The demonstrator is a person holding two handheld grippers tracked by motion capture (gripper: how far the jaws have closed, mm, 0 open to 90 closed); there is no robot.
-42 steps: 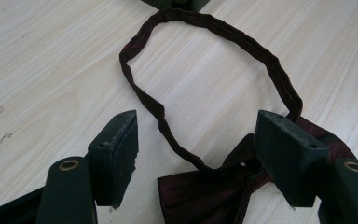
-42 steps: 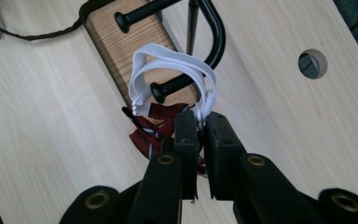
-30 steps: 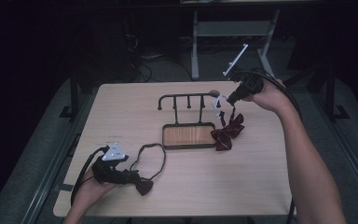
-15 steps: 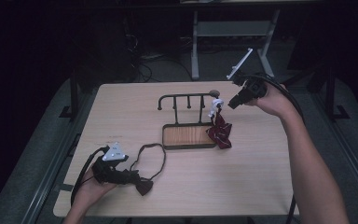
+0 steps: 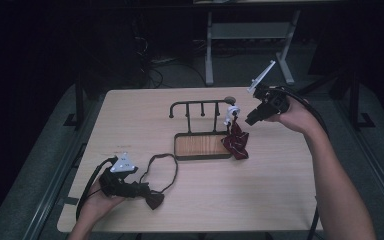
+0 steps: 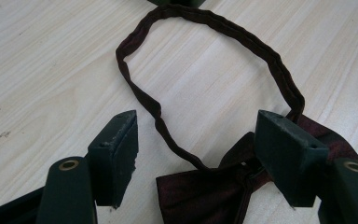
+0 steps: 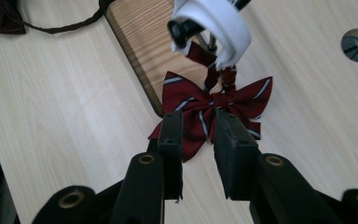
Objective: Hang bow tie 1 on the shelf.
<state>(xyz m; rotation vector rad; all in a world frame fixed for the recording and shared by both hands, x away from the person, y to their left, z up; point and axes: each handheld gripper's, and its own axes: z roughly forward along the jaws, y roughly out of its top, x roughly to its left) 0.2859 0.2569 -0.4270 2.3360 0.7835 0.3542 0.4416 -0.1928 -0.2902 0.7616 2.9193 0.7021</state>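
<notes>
Right gripper view: right gripper jaws just opening, slightly apart above the striped bow tie hanging from the rack. Left gripper jaws wide apart over the dark bow tie on the table.

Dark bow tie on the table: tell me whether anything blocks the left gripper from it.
Nothing visible does. The left gripper is open, its jaws standing either side of the dark bow tie, which lies flat on the table with its strap looped ahead. The rack stands farther off.
</notes>
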